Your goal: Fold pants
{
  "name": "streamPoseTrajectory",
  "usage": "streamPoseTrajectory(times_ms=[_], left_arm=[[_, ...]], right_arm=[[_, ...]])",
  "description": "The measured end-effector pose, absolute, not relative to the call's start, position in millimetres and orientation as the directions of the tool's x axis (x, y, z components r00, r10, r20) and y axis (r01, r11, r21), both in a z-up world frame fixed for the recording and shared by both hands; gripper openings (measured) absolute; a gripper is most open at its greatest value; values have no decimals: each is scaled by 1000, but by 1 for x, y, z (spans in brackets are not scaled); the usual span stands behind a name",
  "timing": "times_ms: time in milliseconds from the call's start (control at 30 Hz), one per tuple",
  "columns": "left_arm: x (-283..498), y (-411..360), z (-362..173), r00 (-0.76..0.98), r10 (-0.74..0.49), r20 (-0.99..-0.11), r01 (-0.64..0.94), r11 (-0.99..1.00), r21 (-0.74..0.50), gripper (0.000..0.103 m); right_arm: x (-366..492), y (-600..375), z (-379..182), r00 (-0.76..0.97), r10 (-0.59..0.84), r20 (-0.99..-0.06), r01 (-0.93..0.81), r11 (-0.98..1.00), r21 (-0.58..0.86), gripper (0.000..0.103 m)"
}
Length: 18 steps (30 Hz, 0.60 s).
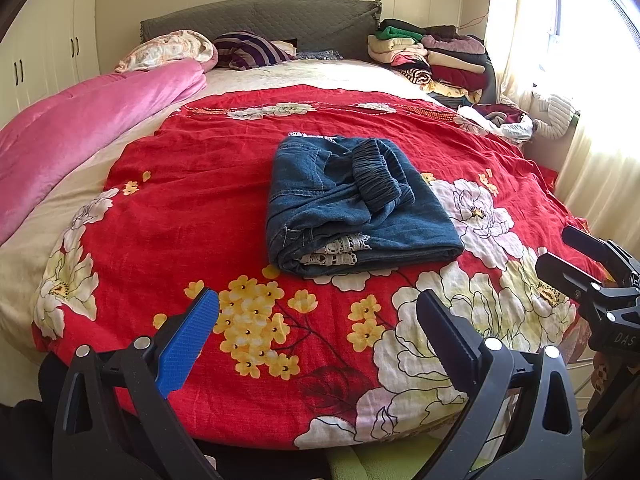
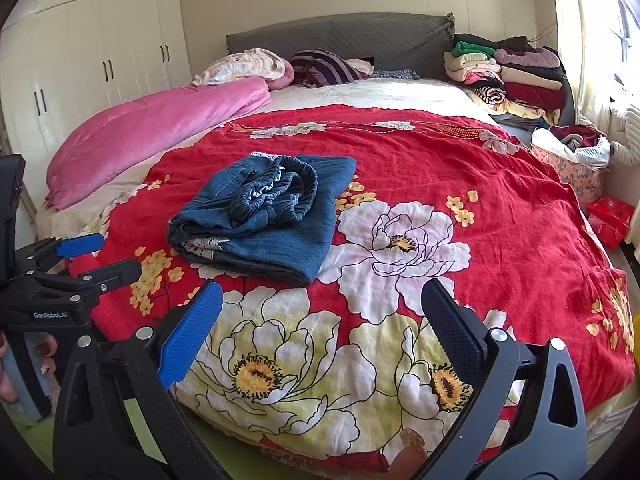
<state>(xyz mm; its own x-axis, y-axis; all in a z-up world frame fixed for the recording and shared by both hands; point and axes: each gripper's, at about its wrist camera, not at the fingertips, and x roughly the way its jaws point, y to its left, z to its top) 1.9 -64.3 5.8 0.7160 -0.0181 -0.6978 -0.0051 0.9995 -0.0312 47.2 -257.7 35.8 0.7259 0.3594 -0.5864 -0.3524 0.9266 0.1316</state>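
Note:
Blue denim pants (image 1: pixel 356 204) lie folded in a compact bundle on the red floral bedspread (image 1: pixel 200 184), elastic waistband on top and white lace trim showing at the near fold. They also show in the right wrist view (image 2: pixel 268 220). My left gripper (image 1: pixel 318 316) is open and empty, held back near the bed's foot, short of the pants. My right gripper (image 2: pixel 322 312) is open and empty too, near the foot edge, right of the pants. Each gripper shows in the other's view: the right one (image 1: pixel 560 256), the left one (image 2: pixel 104 254).
A pink quilt (image 1: pixel 80 136) lies along the bed's left side. Pillows (image 1: pixel 248 50) sit by the grey headboard. Stacks of folded clothes (image 1: pixel 432 56) stand at the far right corner. A basket of clothes (image 2: pixel 572 156) and curtains (image 1: pixel 600 140) are at the right; wardrobes (image 2: pixel 80 72) stand left.

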Motion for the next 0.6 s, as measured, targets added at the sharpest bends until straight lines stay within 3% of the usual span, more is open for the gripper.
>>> streamPoseTrajectory(times_ms=[600], left_arm=[[4, -65, 3, 708, -33, -705, 9, 999, -37, 99]], right_arm=[[48, -258, 36, 730, 347, -588, -346, 931, 120, 94]])
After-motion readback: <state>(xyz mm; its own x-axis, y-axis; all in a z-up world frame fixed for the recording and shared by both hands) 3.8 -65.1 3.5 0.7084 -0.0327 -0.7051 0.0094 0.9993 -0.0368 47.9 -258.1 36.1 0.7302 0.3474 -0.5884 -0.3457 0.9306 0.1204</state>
